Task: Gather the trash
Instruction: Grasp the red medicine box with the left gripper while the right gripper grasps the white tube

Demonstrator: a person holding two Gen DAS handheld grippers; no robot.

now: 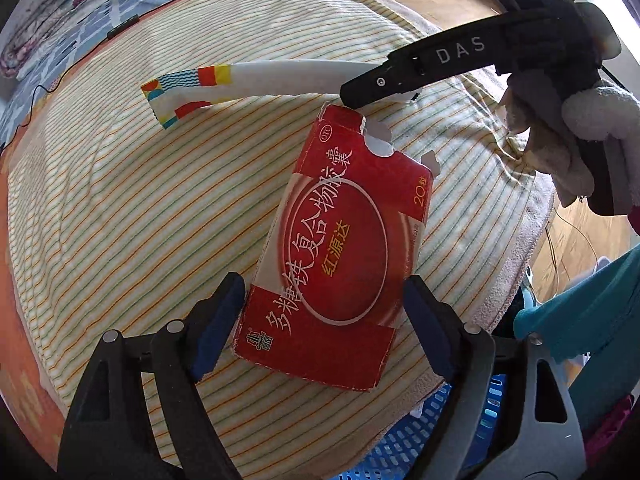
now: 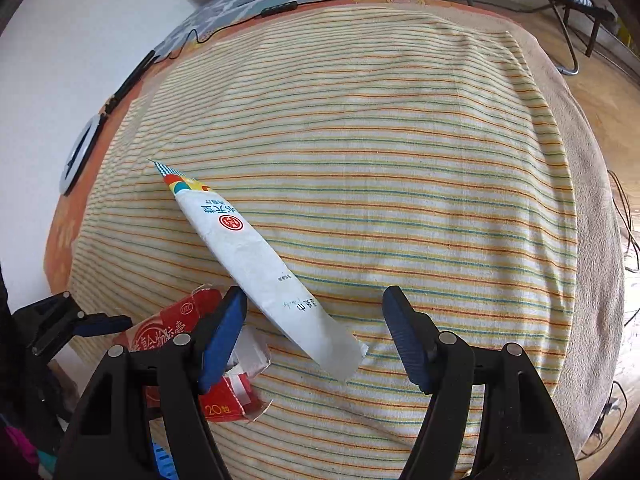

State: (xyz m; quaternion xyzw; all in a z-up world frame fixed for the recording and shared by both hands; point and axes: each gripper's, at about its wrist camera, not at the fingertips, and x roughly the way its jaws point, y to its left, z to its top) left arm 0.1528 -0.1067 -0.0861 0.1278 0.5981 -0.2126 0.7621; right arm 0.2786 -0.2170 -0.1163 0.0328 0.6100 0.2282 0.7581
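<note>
The left tool (image 1: 320, 320) stands released, its pads either side of the red cardboard box (image 1: 340, 248) on the striped blanket (image 1: 120, 220); the box's torn, crushed end could buckle under a squeeze and slip out. The right tool (image 2: 316, 332) is also released around the long white paper sleeve (image 2: 260, 264), thin, creased and limp, so it may fold or slide on the soft pile

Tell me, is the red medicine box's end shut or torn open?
Torn open: the red medicine box has ragged white flaps sticking out at its far end, and it lies flat on the striped blanket.
</note>
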